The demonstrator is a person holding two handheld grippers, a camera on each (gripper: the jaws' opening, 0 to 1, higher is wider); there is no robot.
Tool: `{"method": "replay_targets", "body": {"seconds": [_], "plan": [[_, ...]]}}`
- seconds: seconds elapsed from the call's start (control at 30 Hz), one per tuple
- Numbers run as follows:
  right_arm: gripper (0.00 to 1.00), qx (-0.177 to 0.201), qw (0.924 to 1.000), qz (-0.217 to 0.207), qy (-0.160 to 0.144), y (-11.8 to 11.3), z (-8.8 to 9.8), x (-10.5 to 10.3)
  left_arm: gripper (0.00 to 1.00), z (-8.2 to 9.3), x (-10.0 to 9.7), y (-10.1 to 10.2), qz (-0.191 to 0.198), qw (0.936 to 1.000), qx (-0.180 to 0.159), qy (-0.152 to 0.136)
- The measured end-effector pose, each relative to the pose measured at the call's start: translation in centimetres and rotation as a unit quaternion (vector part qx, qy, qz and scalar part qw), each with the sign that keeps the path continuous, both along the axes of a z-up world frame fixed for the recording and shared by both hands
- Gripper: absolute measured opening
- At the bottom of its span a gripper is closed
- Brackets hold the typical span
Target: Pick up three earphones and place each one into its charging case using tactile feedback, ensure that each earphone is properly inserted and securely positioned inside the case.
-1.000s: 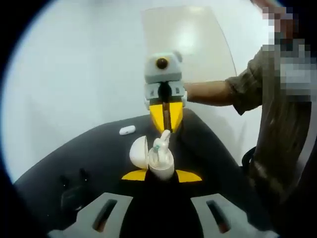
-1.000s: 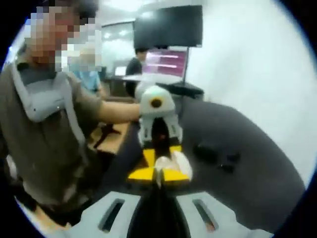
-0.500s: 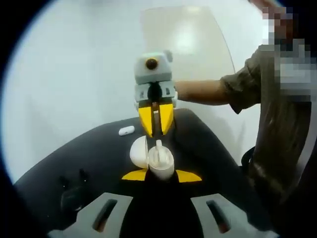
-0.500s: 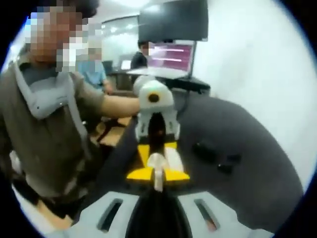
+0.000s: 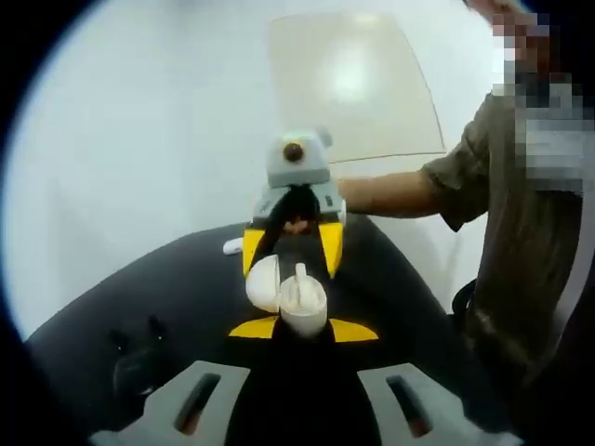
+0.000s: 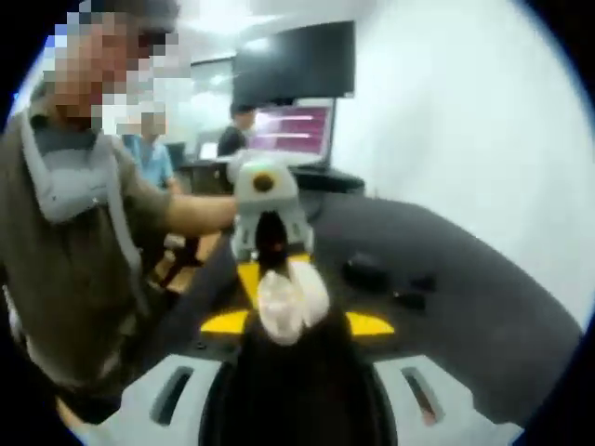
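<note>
My left gripper (image 5: 302, 330) is shut on a white charging case (image 5: 296, 307) whose lid (image 5: 262, 283) hangs open to the left. A white earphone (image 5: 299, 275) stands in the case with its stem up. Facing me above the case, my right gripper (image 5: 291, 263) has its yellow jaws spread wide on either side and touches nothing. In the right gripper view the right gripper (image 6: 296, 323) is open, with the case (image 6: 284, 299) just beyond its tips, blurred, and the left gripper (image 6: 277, 279) behind it.
The black table (image 5: 186, 288) carries a small white piece (image 5: 234, 245) at its far side and a black case (image 5: 135, 358) near left, also seen as dark items (image 6: 370, 273). A person (image 5: 530, 232) stands at the table's right edge.
The right gripper was shut on the earphone over the case. It has now opened and let go, leaving the earphone standing in the case. The left gripper keeps holding the case.
</note>
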State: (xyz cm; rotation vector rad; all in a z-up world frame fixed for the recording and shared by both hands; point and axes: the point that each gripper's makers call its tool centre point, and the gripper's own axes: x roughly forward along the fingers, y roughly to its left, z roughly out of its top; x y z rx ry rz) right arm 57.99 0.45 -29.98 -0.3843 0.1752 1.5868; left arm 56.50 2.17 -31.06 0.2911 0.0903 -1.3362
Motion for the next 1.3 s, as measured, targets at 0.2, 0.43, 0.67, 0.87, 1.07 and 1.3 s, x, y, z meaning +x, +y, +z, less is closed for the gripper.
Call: {"method": "replay_targets", "body": {"seconds": [0.2, 0.43, 0.67, 0.87, 1.07, 1.3], "plan": [[0.37, 0.037, 0.9982, 0.006, -0.045, 1.1, 0.0, 0.3, 0.16, -0.2, 0.5, 0.2, 0.013, 0.9998, 0.001, 0.014], [0.35, 0.065, 0.9921, 0.004, -0.107, 1.1, 0.4, 0.2, 0.16, -0.5, 1.0, 0.2, 0.024, 0.9990, 0.004, 0.037], [0.23, 0.092, 0.9851, 0.013, -0.145, 1.0, 1.6, -0.4, 0.16, -0.5, 1.5, 0.3, 0.036, 0.9973, 0.000, 0.065], [0.27, 0.085, 0.9908, -0.004, -0.106, 0.7, 1.3, 0.4, 0.16, -0.4, 1.0, 0.1, 0.033, 0.9981, 0.000, 0.052], [0.26, 0.065, 0.9977, 0.008, 0.017, 1.1, -0.2, -0.2, 0.16, -0.3, 0.8, 0.1, 0.030, 0.9986, 0.003, 0.043], [0.22, 0.075, 0.9906, -0.017, 0.113, 0.8, 0.4, 0.2, 0.23, 0.2, 0.5, 0.3, 0.029, 0.9996, -0.002, -0.004]]}}
